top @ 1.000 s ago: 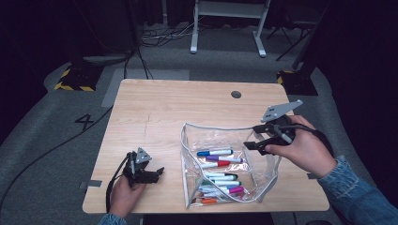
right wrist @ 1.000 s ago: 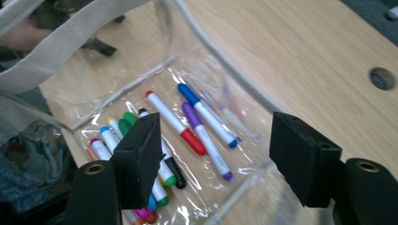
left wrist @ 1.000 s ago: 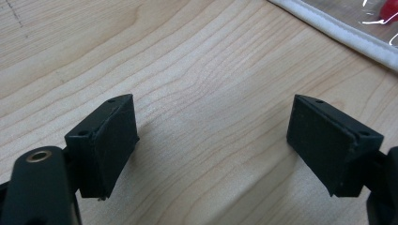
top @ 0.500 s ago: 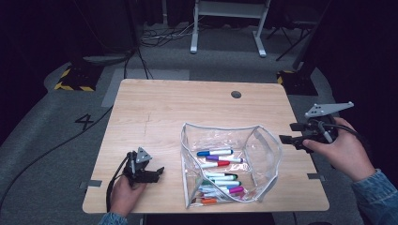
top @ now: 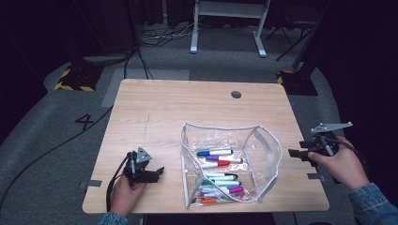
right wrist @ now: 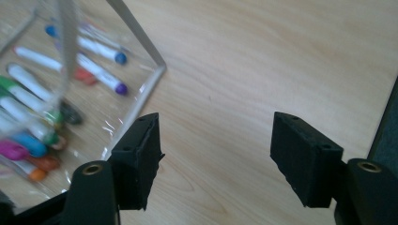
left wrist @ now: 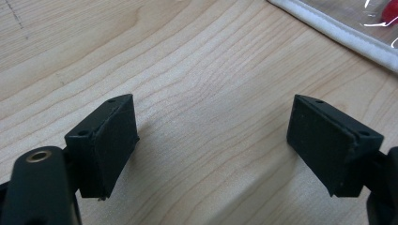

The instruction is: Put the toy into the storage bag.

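So up close, the right gripper (right wrist: 213, 157) view shows its jaws spread wide over bare wood, with the clear pouch (right wrist: 136, 101) of markers (right wrist: 101, 70) just beside one jaw. The left gripper (left wrist: 211, 145) view has jaws parted too, pouch edge far off. From the high view, the right gripper (top: 294, 153) has pulled back off the pouch (top: 267, 154) to the table (top: 155, 112) edge.
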